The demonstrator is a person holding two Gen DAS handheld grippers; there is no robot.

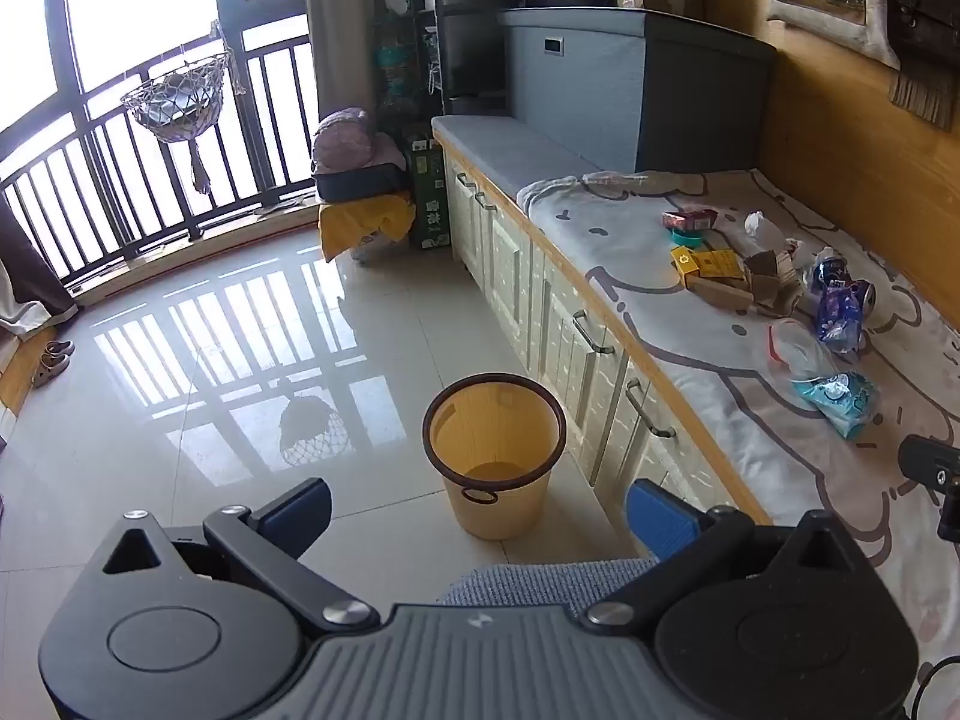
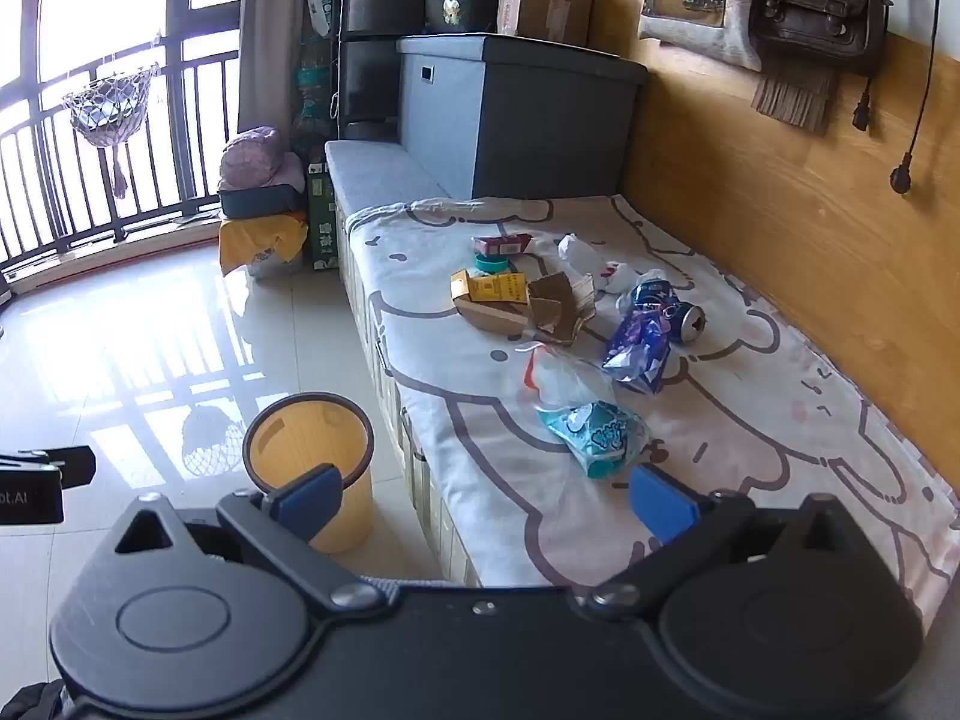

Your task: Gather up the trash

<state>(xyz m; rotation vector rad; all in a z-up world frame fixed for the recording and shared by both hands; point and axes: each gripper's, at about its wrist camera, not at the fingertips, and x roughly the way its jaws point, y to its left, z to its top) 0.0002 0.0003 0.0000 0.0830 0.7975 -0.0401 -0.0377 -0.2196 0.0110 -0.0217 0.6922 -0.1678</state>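
1. Both tongs are spread wide and carrying nothing right now. Our left gripper (image 1: 480, 510) hangs over the floor near the bin, and our right gripper (image 2: 486, 495) sits back from the bench, pointed at the mess. Looks to us like nothing's been picked up yet.

2. The trash is all scattered on the cartoon-print sheet (image 2: 750, 456) covering the window bench, well apart from the wastebasket (image 2: 309, 450), which stands on the glossy tile just beside the bench's cabinet fronts. Handy spot, we'd guess: short swing from bench to bin.

3. Stuff we'll be dealing with:
   - a teal crinkly wrapper (image 2: 600, 432), closest to the right gripper, with a clear floppy plastic bag (image 2: 564, 375) touching it
   - a purple-blue foil pouch (image 2: 639, 345) leaning against a dented soda can (image 2: 678, 312) lying on its side
   - torn corrugated cardboard (image 2: 564, 303) and a flat yellow carton (image 2: 495, 294), stiff and boxy
   - a red pack (image 2: 504, 245) and crumpled white tissue (image 2: 576, 249) farther back

4. The bin's smooth tan plastic, round, dark rim, seemingly empty. The soft films should squash easily; we reckon the can might roll.
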